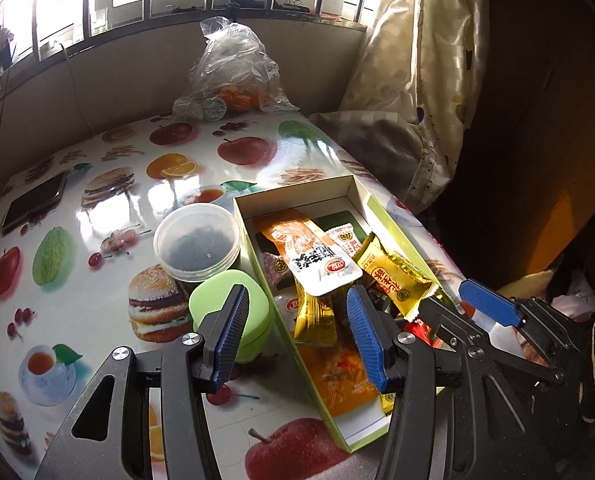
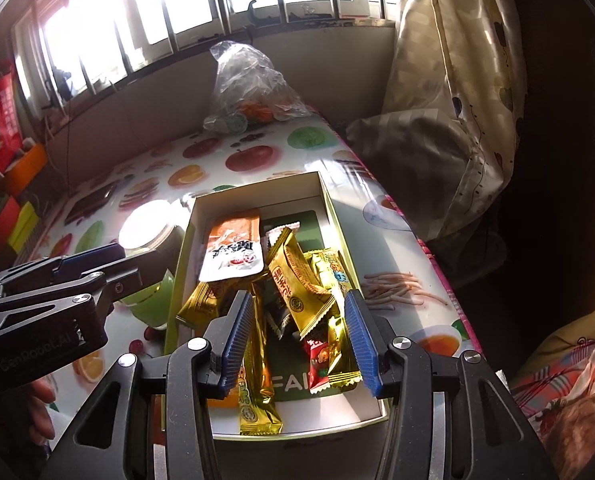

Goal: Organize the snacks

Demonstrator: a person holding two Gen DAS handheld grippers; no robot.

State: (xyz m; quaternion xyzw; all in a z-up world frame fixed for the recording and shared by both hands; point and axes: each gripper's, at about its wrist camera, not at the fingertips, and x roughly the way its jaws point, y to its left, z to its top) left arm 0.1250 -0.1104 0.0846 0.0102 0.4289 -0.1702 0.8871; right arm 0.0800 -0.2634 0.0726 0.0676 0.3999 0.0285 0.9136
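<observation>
An open cardboard box (image 1: pixel 373 204) (image 2: pixel 253 190) with a green outside lies on the fruit-print table and holds several snack packets. An orange-and-white packet (image 1: pixel 313 252) (image 2: pixel 233 248) lies on top, beside gold packets (image 1: pixel 397 276) (image 2: pixel 297 284). My left gripper (image 1: pixel 297 336) is open and empty, straddling the box's left wall; it also shows at the left of the right wrist view (image 2: pixel 93 256). My right gripper (image 2: pixel 299 336) is open and empty, just above the packets in the box; it also shows in the left wrist view (image 1: pixel 457 300).
A clear tub of dark bits (image 1: pixel 197 242) and a green lidded case (image 1: pixel 233 312) stand left of the box. A phone (image 1: pixel 33 204) lies at the far left. A plastic bag (image 1: pixel 229 76) sits at the back. Curtain and bedding (image 1: pixel 417 100) hang right.
</observation>
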